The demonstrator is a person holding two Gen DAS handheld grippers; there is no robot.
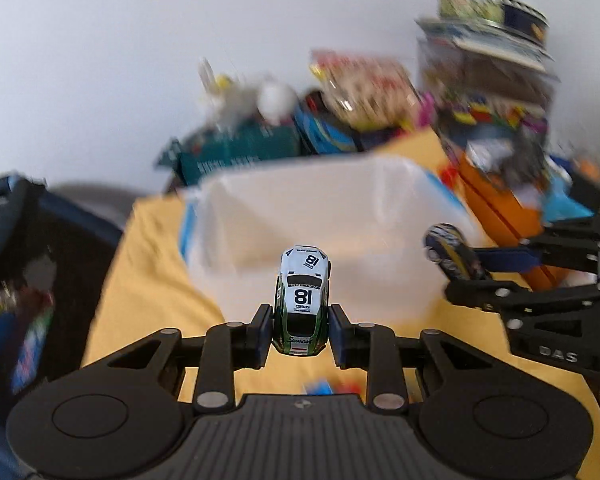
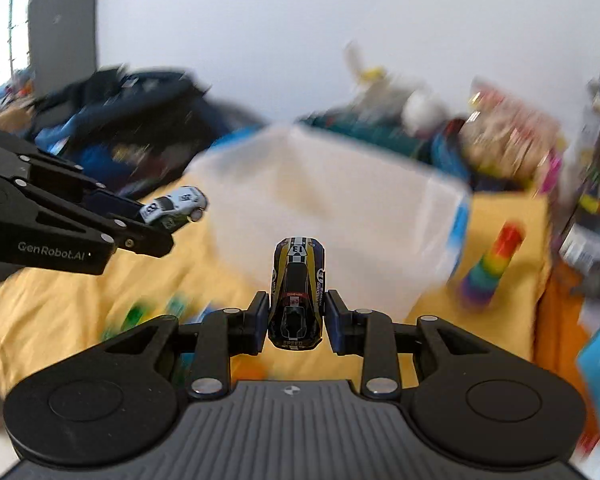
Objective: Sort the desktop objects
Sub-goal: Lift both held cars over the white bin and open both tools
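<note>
**Observer:** What's in front of you?

**Operator:** A pale wall behind, and a worktop [image 1: 140, 280] under a yellow cloth, with blurred clutter of boxes and packets along its far edge. Mid-worktop I see a white translucent bin [image 1: 320, 216] with blue at its rim. To the right of the bin, in my right view, a rainbow-striped stacking toy [image 2: 490, 268] stands on the cloth.

**Observer:** And your grippers?

**Operator:** My left gripper [image 1: 300, 330] is clamped on a white and green toy car [image 1: 302, 300] numbered 18, nose pointing away, held above the cloth just short of the bin. My right gripper [image 2: 296, 322] pinches a black and yellow toy car [image 2: 298, 292] numbered 13 the same way, also before the bin. Both cars are clear of the worktop, side by side, well apart.
</note>
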